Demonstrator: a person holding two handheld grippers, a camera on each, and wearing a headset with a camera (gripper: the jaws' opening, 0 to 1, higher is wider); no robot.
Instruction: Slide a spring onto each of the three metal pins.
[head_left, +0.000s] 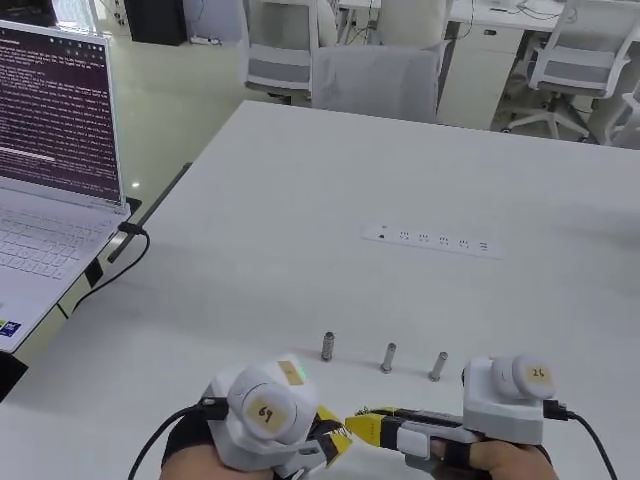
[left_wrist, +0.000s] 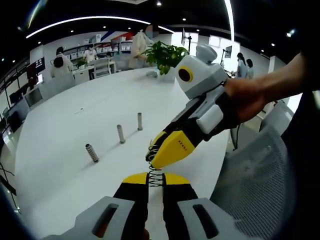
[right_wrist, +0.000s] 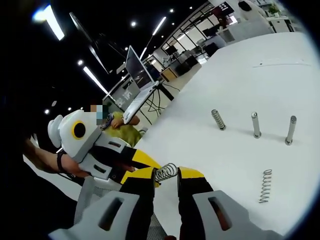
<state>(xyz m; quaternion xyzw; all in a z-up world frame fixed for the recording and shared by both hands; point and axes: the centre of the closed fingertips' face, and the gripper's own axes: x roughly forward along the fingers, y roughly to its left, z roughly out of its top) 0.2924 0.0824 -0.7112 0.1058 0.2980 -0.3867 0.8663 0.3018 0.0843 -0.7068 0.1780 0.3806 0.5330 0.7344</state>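
**Spring tally: one pin sleeved, two bare**

Fitted spring (right_wrist: 217, 119) sits coiled round the first pin (head_left: 327, 347), at the left end of the row in the head view. Middle pin (head_left: 388, 357) and third pin (head_left: 438, 366) stand upright and bare. By my count that is one of three done.

Held spring (left_wrist: 156, 175) is up off the table (head_left: 400, 180), short of the row on the person's side, caught where the two tools meet tip to tip. Left gripper (left_wrist: 155, 181) has its jaws pressed close on the lower coils. Right gripper (right_wrist: 167, 179) has its jaws drawn in on the same spring. It looks like a handover or a re-grip.

Loose spring (right_wrist: 265, 186) lies flat on the table, near the bare pins and apart from both. It is likely meant for the last pin.

Hard to make out:
- which gripper carries the held spring's weight
- whether the fitted spring reaches the pin's foot
- how the pins are anchored
- in the head view, the tips sit near the bottom edge and the held coil is too small to read
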